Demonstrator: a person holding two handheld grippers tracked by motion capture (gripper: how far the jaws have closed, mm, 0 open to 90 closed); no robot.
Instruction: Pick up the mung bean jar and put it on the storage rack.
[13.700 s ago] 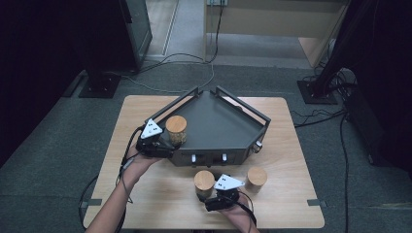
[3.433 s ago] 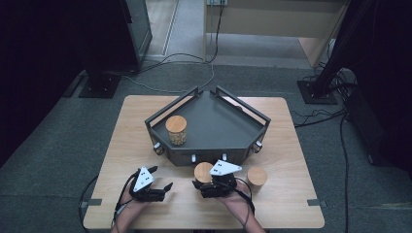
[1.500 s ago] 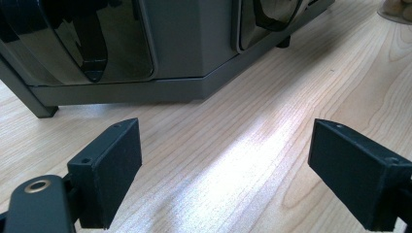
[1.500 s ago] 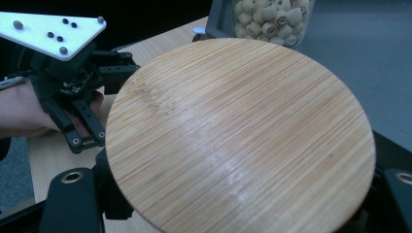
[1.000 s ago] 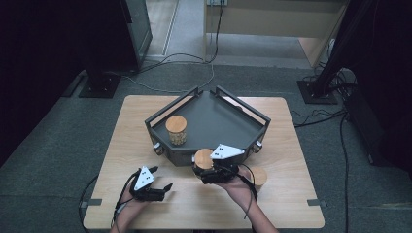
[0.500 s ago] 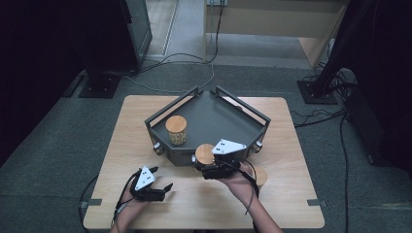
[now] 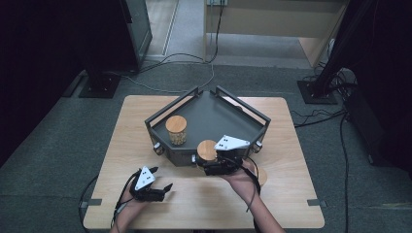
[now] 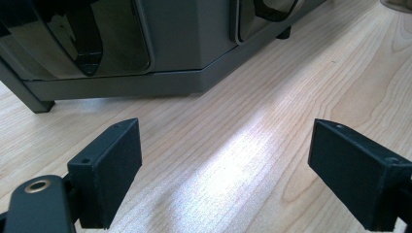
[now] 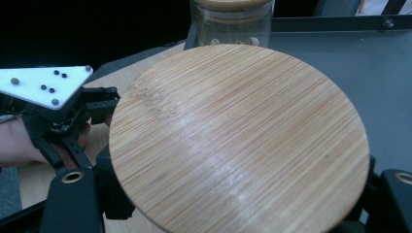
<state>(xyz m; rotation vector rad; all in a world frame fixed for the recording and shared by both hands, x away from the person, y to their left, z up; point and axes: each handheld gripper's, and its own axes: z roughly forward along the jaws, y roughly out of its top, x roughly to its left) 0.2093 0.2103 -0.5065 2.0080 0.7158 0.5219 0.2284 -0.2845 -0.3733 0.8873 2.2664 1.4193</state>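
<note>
So compared with a second back, the right gripper [image 7: 208,162] has carried its jar [image 7: 207,150] a bit further up the table, and it's now right at the near wall of the dark tray [image 7: 214,114], with the jar's wooden lid [image 9: 238,141] level with or just over that front edge. Half a second ago it was already close to there, so the last bit of travel is small. Back at the earliest frame this same jar was sitting on the table [image 7: 291,194] in front of the tray, so it's come a fair way.

The right jaws are clamped on the jar below the lid; in the right gripper view the round lid sits between the two black jaws and covers the glass.

The other jar [image 7: 176,129] is standing upright inside the tray on its left side, same spot as in the last few frames. A third lid [image 7: 260,175] peeks out beside the right wrist on the table.

The left gripper [image 7: 163,188] hasn't budged: it's resting on the near left part of the table, jaws wide apart with nothing but bare wood between them, pointed at the tray's front wall.
</note>
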